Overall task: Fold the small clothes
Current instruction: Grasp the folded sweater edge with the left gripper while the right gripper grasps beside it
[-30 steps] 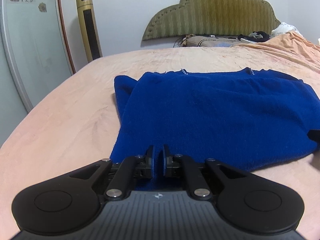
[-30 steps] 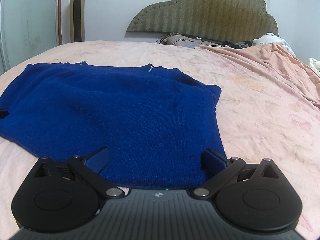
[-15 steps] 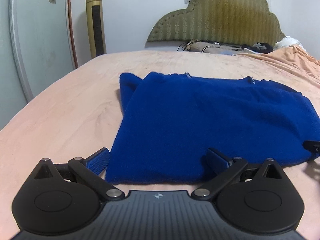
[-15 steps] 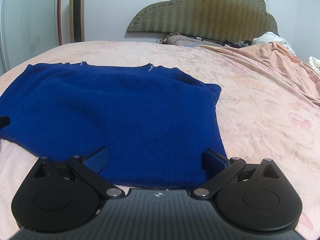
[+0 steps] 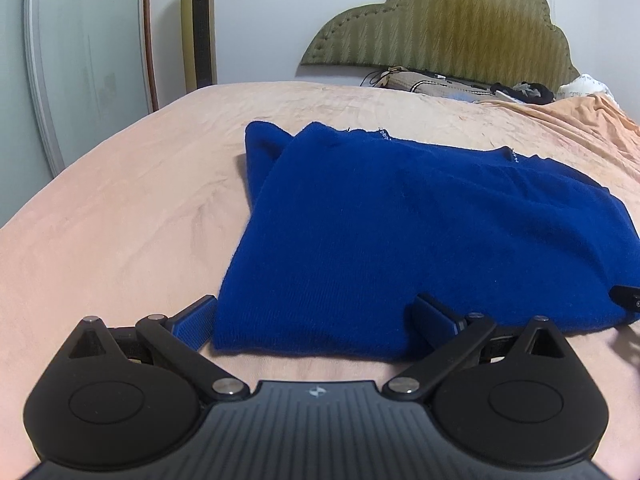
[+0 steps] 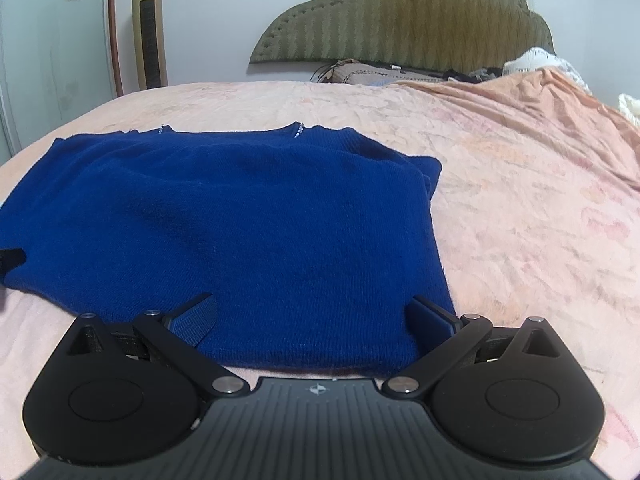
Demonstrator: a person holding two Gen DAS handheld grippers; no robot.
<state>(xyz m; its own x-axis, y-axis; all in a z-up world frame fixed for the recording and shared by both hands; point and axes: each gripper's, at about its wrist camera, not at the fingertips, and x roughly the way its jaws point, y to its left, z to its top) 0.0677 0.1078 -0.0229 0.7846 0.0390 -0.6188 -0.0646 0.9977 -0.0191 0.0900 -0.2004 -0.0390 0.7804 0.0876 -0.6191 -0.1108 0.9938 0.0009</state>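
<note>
A blue knit sweater (image 5: 400,220) lies folded flat on the pink bed sheet (image 5: 120,220); it also shows in the right wrist view (image 6: 240,220). My left gripper (image 5: 316,316) is open and empty, its jaws spread at the sweater's near left corner. My right gripper (image 6: 312,316) is open and empty, its jaws spread over the sweater's near right corner. The tip of the right gripper shows at the right edge of the left wrist view (image 5: 628,300); the tip of the left gripper shows at the left edge of the right wrist view (image 6: 10,260).
An olive padded headboard (image 5: 440,32) stands at the far end, with pillows and loose clothes (image 5: 460,86) below it. A gold tower fan (image 5: 198,24) and a glass door (image 5: 80,60) stand to the left. A rumpled orange blanket (image 6: 540,120) lies on the right.
My left gripper let go of the sweater's near edge, opened wide and drew back a little. The right gripper stayed open and lifted slightly.
</note>
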